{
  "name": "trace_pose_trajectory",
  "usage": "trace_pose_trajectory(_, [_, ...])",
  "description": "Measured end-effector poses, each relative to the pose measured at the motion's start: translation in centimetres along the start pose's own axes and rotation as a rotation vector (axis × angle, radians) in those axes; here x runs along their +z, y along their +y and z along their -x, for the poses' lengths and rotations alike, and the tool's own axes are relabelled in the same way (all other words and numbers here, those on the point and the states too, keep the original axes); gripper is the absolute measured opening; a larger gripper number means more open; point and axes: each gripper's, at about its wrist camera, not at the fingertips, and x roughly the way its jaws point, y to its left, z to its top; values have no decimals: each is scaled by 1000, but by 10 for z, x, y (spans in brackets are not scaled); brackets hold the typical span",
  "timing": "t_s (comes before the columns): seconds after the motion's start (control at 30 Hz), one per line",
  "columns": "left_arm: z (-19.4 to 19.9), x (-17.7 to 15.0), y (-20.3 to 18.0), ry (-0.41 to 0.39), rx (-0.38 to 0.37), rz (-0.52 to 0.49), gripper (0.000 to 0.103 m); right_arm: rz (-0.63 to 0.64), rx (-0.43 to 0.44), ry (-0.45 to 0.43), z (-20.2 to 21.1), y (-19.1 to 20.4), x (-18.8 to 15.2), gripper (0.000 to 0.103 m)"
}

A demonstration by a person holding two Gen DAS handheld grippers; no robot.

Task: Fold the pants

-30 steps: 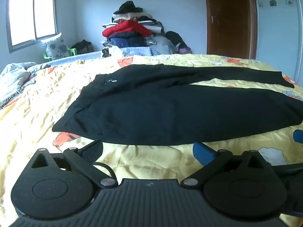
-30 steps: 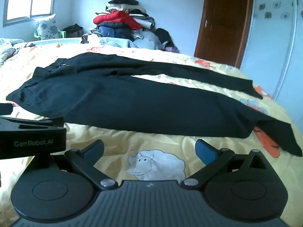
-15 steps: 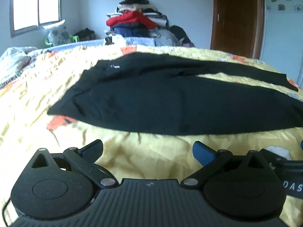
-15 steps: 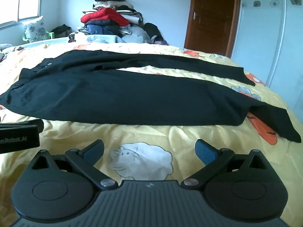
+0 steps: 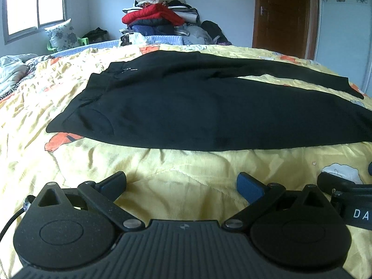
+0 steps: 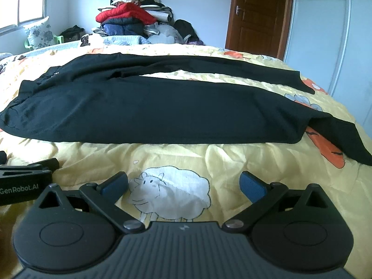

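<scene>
Looking through both wrist cameras, I see that the view has come nearer to the bed (image 5: 34, 162) since a second ago: the black pants (image 5: 209, 111) now fill more of the left picture, and the near edge of the cloth lies closer to my fingers than before. I judge this as the approach step, with no fold yet made. The pants themselves have not moved; they lie flat across the yellow bedcover, waist to my left and legs to my right, the two legs spread apart in a narrow V.

My left gripper (image 5: 181, 186) has its jaws spread wide and nothing between them; it hangs over bare bedcover, just short of the cloth. My right gripper (image 6: 183, 186) is the same, wide apart and empty, above the printed sheep (image 6: 172, 193). Each gripper shows at the edge of the other's view, so they are side by side.

Counting: one pair of pants with two legs, two grippers, one pile of clothes (image 6: 132, 16) behind the bed, one brown door (image 6: 260, 16), one window (image 5: 34, 2). The near leg's cuff (image 6: 344, 137) is turned at an angle to my right, which I think must be straightened first.
</scene>
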Motion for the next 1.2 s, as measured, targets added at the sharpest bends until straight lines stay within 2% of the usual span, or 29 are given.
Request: trace_pose_trajectory(1.2, [-3,-2,3,8,-15,15,103,-29,28,27,-8,-5,-1,103])
